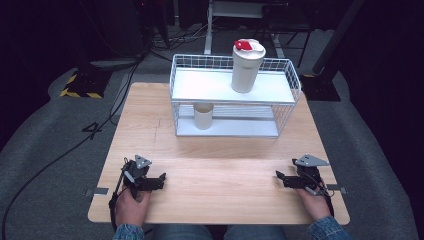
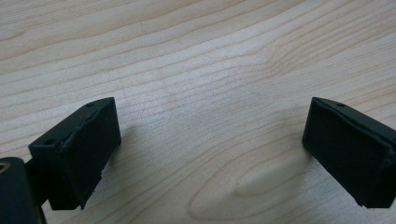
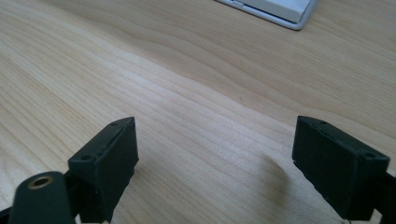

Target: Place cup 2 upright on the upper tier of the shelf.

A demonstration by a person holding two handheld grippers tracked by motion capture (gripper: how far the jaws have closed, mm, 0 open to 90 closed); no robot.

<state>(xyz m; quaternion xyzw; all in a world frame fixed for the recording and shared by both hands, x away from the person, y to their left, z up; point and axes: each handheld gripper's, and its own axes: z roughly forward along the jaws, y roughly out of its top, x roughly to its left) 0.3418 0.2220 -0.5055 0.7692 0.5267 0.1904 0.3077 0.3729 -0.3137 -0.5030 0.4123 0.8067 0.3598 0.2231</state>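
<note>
Both the left gripper (image 1: 159,179) and right gripper (image 1: 281,176) rest with jaws released on the table (image 1: 215,150), so a careless reach could topple the tall cup (image 1: 246,66) off the wire rack (image 1: 287,102).

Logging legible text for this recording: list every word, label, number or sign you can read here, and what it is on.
None can be read.
white tumbler: its red lid patch shows no legible lettering.
small beige cup: plain.
black-and-yellow striped floor marker: stripes, no words.
wooden table: bare grain.
</note>
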